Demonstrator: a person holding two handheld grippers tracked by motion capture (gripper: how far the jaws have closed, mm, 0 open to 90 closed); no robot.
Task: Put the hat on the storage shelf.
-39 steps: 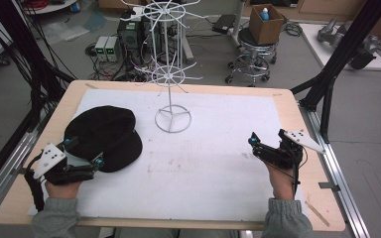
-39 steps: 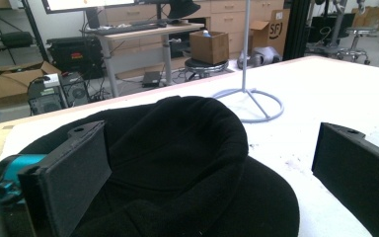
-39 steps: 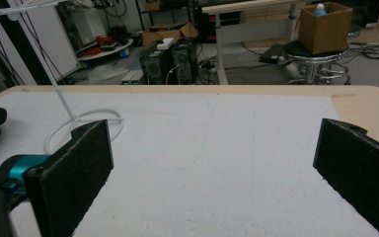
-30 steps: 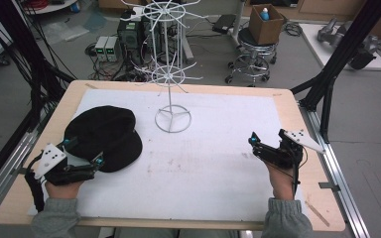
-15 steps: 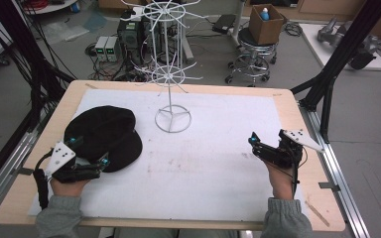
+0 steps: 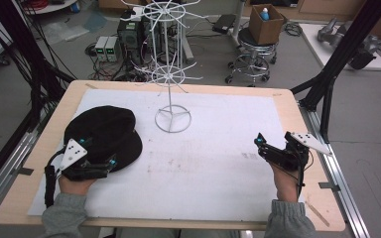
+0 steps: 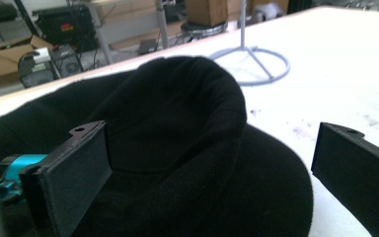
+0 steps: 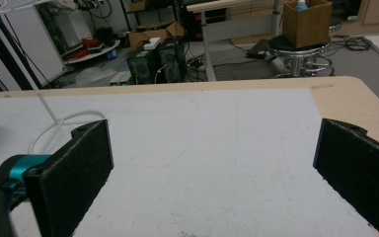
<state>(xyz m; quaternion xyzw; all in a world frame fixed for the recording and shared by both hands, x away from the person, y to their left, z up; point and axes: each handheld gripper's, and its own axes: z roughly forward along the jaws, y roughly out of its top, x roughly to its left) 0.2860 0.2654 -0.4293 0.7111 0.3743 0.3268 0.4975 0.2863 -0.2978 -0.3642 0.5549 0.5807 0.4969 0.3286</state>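
Black hat (image 6: 103,138): lies on the white mat (image 6: 213,168) at the table's left, crown up, brim spread flat on the mat; in the left gripper view (image 7: 177,148) the crown rises between the jaws with a dent in its top.
Left gripper (image 6: 98,168): held at the hat's near edge, jaws spread wide — one over the brim at the left, the other out past the brim's right edge; neither visibly pinches the felt.
Left hand (image 6: 74,184): grey sleeve, enters from the bottom left, wrapped around the gripper's body.
Right gripper (image 6: 261,145): hovers at the right side of the mat, well apart from the hat, jaws spread with bare mat between them (image 8: 212,168).
Right hand (image 6: 285,181): grey sleeve, enters from the bottom right.
White wire stand (image 6: 171,74): upright behind the mat's middle, ring base on the mat, two tiers of radiating spokes — it stands just right of the hat and between the two grippers; its ring base shows past the crown in the left gripper view (image 7: 256,64).
Table (image 6: 287,106): light wood rim around the mat.
Beyond the table: a stool (image 6: 253,59) carrying a cardboard box (image 6: 265,22), and black electronics boxes (image 6: 129,34) with cables on the floor.
In the way: the hat's own crown hides its far brim from the left gripper's camera.
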